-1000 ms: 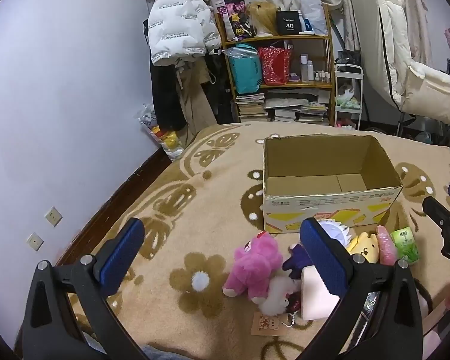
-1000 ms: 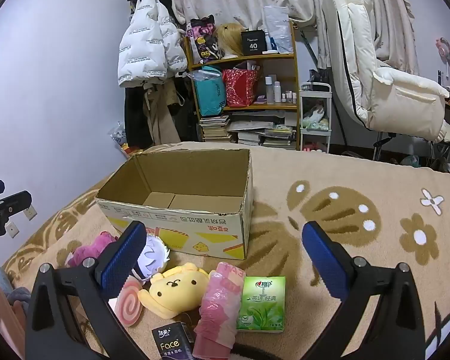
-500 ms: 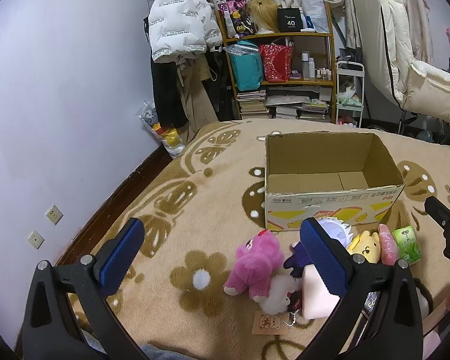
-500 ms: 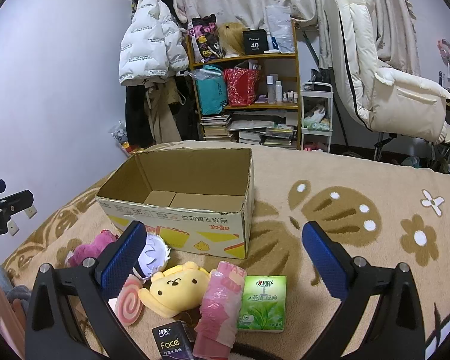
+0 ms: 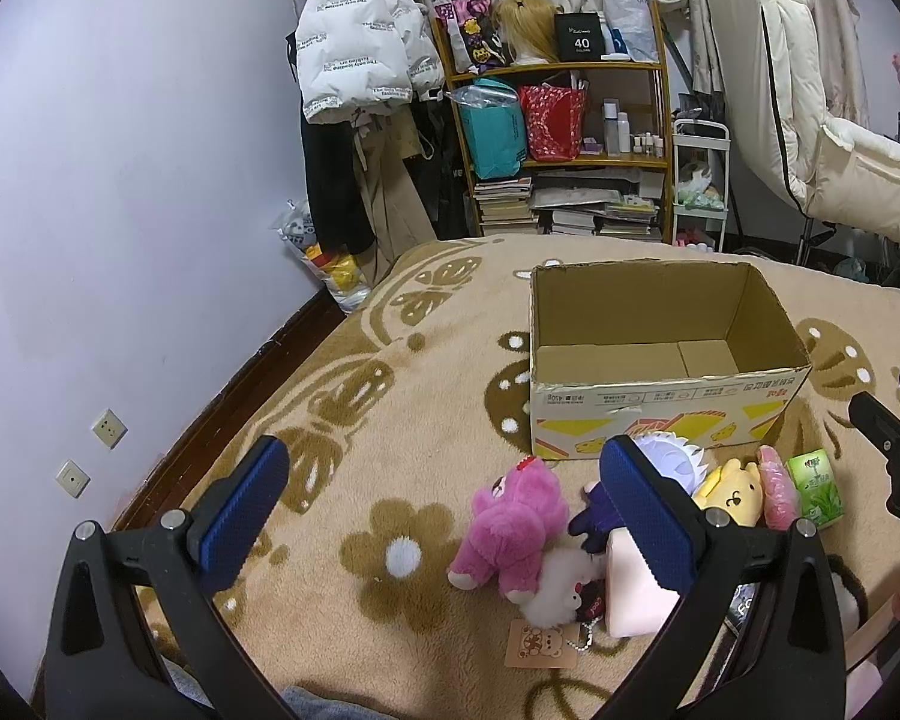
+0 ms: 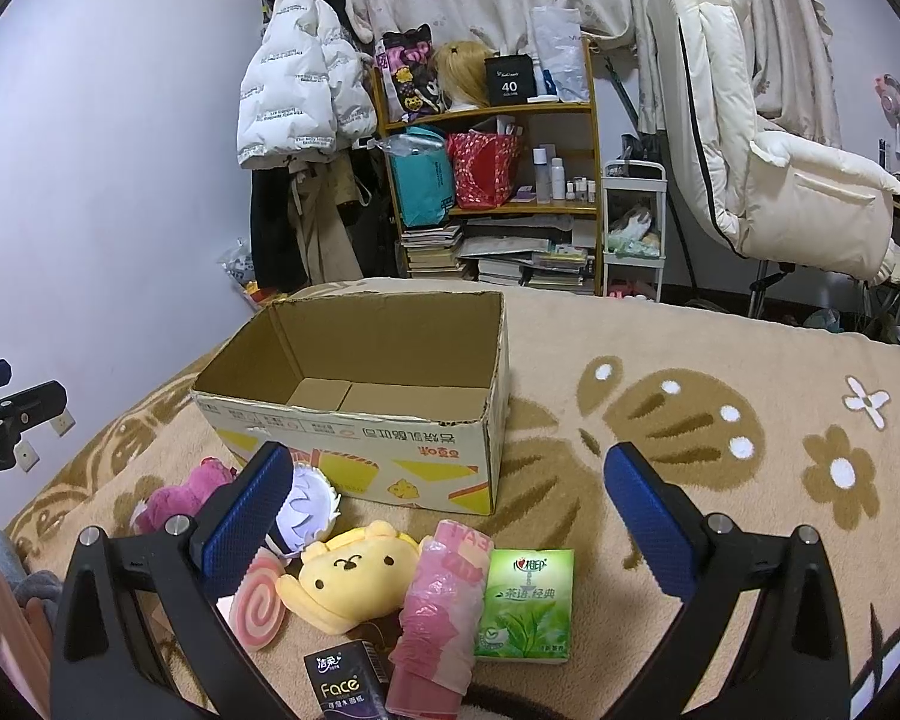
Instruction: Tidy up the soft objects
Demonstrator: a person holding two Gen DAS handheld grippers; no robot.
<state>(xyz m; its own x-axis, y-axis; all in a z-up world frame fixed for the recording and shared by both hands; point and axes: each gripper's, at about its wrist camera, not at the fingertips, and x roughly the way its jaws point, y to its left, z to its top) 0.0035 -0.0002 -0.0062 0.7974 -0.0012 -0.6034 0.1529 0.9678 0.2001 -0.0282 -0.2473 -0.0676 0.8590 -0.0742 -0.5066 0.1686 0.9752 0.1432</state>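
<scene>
- my left gripper (image 5: 444,498): jaws spread wide, holding nothing, above the blanket (image 5: 354,396).
- pink bear (image 5: 510,525), yellow plush (image 6: 345,573), green tissue pack (image 6: 525,603): lying just before the cardboard box (image 6: 390,456).
- my right gripper (image 6: 447,507): jaws wide, empty.

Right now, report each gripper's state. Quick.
Left gripper: open, holding nothing, above the blanket beside the pink plush.
Right gripper: open, holding nothing, above the yellow plush and green tissue pack.
</scene>
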